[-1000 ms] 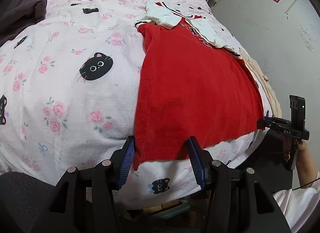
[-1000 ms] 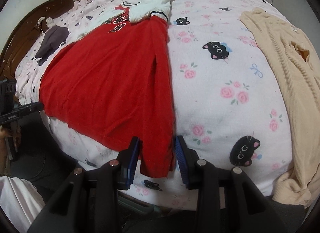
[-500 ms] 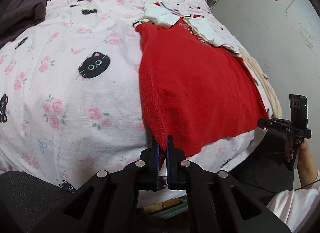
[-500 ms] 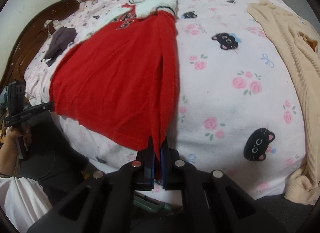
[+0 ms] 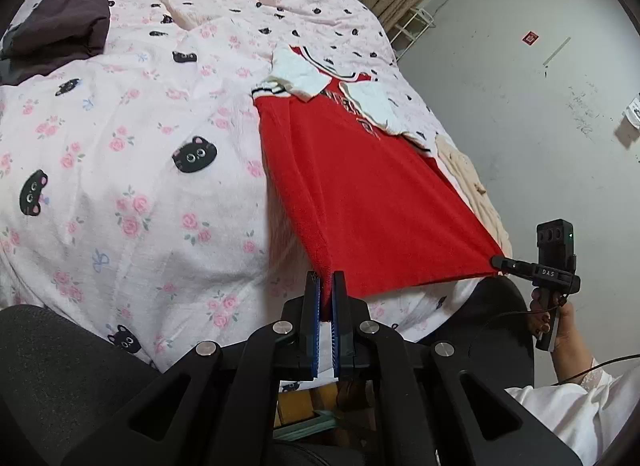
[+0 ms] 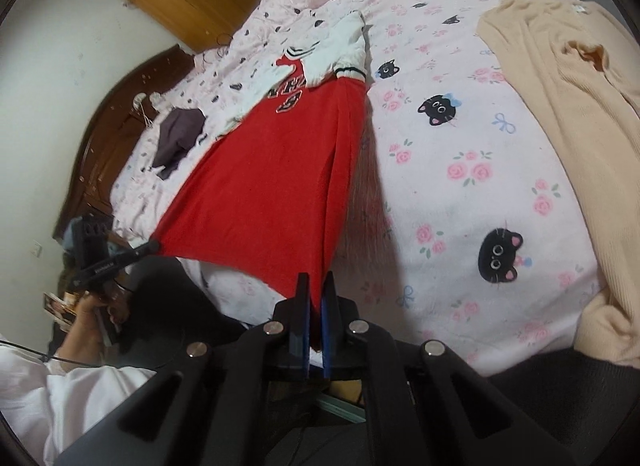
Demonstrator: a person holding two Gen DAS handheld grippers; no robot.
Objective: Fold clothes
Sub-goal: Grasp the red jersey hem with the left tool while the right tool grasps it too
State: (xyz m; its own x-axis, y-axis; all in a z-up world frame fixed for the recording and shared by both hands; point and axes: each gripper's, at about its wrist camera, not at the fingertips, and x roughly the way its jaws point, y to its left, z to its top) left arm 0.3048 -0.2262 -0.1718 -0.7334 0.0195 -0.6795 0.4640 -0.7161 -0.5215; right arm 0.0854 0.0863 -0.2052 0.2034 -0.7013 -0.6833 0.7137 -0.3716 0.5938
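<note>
Left gripper: fingers closed, pinching one bottom corner of the red shirt; right gripper: fingers likewise clamping the other bottom corner; judged purpose: the hem is being held taut between both so the cloth is hanging clear of the bedspread for a fold; beyond the fingers the shirt is stretching out to its white sleeves, which are lying on the bed; right of the right fingers a beige garment is lying apart; far off, a dark garment; chest lettering partly covered by the sleeves, unreadable; pinched corners hidden between the pads.
</note>
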